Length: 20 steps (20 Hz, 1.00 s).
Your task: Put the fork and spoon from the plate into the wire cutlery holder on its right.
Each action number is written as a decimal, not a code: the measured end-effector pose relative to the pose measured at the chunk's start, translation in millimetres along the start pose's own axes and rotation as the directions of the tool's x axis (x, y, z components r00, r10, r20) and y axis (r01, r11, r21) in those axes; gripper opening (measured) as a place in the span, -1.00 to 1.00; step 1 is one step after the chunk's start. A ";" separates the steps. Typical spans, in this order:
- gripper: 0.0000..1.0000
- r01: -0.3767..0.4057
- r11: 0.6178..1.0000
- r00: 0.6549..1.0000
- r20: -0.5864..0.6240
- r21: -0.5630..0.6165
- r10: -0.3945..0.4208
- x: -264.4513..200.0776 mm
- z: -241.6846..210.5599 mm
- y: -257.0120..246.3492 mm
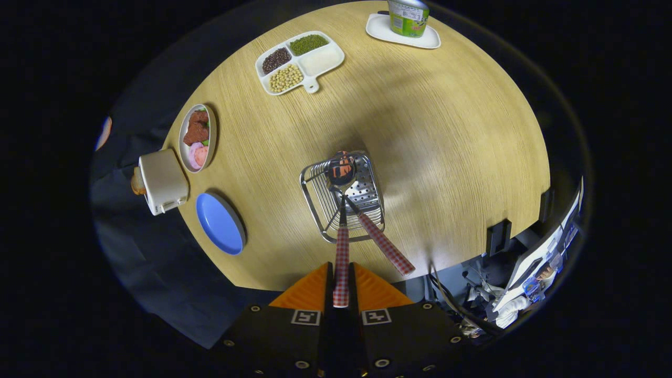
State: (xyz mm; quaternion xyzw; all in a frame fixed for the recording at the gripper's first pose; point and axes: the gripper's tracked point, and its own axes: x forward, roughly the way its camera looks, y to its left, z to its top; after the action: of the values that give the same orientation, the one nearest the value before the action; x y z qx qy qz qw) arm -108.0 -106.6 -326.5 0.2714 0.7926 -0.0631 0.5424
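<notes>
My gripper (pixel 341 283) is shut on the checked red-and-white handle of the spoon (pixel 342 252), whose shiny bowl hangs over the wire cutlery holder (pixel 315 202) just ahead of the fingers. The fork (pixel 386 244), with the same checked handle, stands tilted in the holder, its handle leaning out toward the right finger. The blue plate (pixel 220 223) lies on the round wooden table (pixel 446 147) left of the holder, with nothing on it.
Beyond the plate sit a cream toaster (pixel 163 181) and a bowl of food (pixel 198 137). A white divided tray of beans (pixel 299 62) and a green can on a white tray (pixel 407 23) stand at the far side. A monitor and cables lie off the table's right edge.
</notes>
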 end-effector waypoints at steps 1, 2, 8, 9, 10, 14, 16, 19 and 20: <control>-0.70 -0.012 1.000 1.000 0.010 -0.001 0.012 -2.1 1.4 2.9; -0.67 -0.019 1.000 1.000 0.021 0.000 0.019 -4.8 3.5 4.1; -0.57 -0.057 0.998 0.987 0.150 -0.009 0.058 -21.7 11.3 6.2; -0.57 -0.058 0.998 0.979 0.194 -0.034 0.064 -27.7 15.8 7.5; -0.54 -0.056 0.997 0.967 0.243 -0.062 0.070 -33.9 20.3 9.6; -0.14 -0.060 0.987 0.894 0.431 -0.151 0.120 -68.8 32.9 25.9; 0.07 -0.046 0.980 0.842 0.521 -0.193 0.142 -87.7 35.9 32.3; 0.36 -0.027 0.966 0.737 0.648 -0.257 0.193 -118.9 40.9 48.1; 0.44 -0.021 0.962 0.696 0.687 -0.273 0.210 -131.6 41.7 52.3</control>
State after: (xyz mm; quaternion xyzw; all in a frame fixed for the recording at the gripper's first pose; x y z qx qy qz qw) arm -12.7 -126.4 -215.5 0.2068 0.5050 -0.0303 0.8374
